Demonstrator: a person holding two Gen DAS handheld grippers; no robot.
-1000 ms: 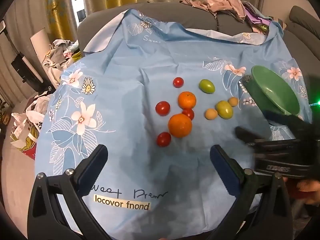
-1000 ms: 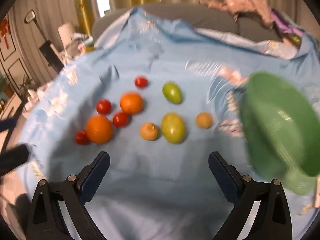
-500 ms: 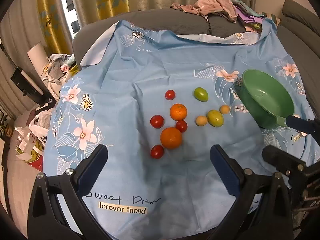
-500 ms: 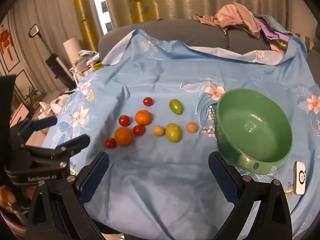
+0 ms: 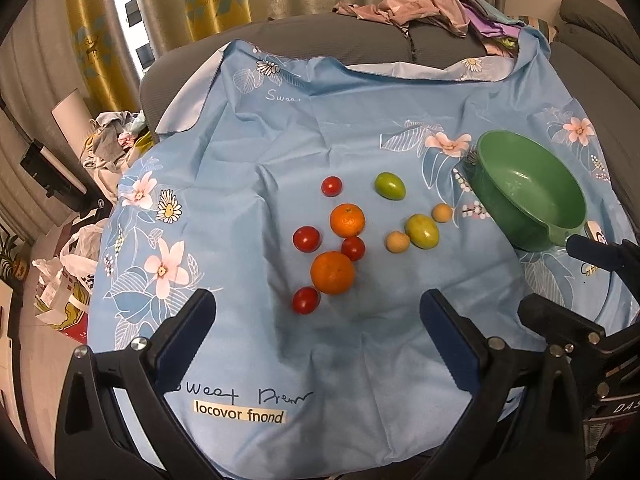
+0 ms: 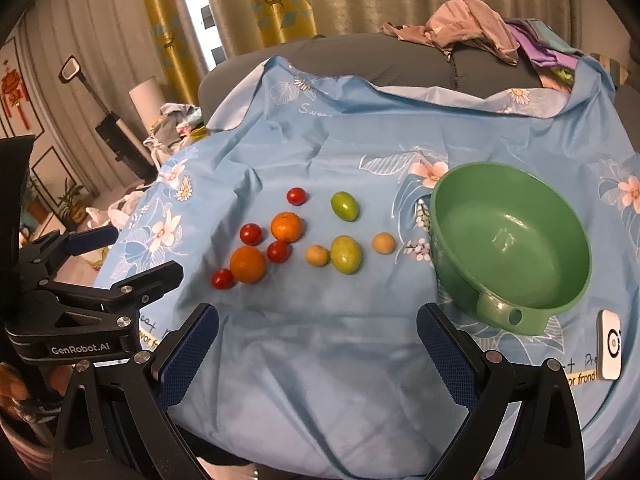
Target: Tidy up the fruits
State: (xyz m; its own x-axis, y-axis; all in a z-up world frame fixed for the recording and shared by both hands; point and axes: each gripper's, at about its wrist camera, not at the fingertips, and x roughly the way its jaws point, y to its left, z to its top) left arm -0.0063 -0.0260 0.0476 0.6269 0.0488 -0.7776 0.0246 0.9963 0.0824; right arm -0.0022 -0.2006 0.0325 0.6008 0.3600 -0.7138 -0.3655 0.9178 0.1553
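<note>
Green bowl [image 6: 560,280], blue floral cloth [image 6: 320,360]

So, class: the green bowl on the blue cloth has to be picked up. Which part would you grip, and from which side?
Grip the short handle tab on the green bowl, coming from the near side. The tab sticks out toward the right gripper, whose jaws stand open, and it looks thin enough to pinch; the round wall probably is too wide.

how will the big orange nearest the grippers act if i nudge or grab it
The big orange is round on a wrinkled blue cloth, so a nudge would probably roll it, likely into the cherry tomato beside it. Its rind looks firm and dimpled, so a squeeze should probably hold without slipping.
</note>
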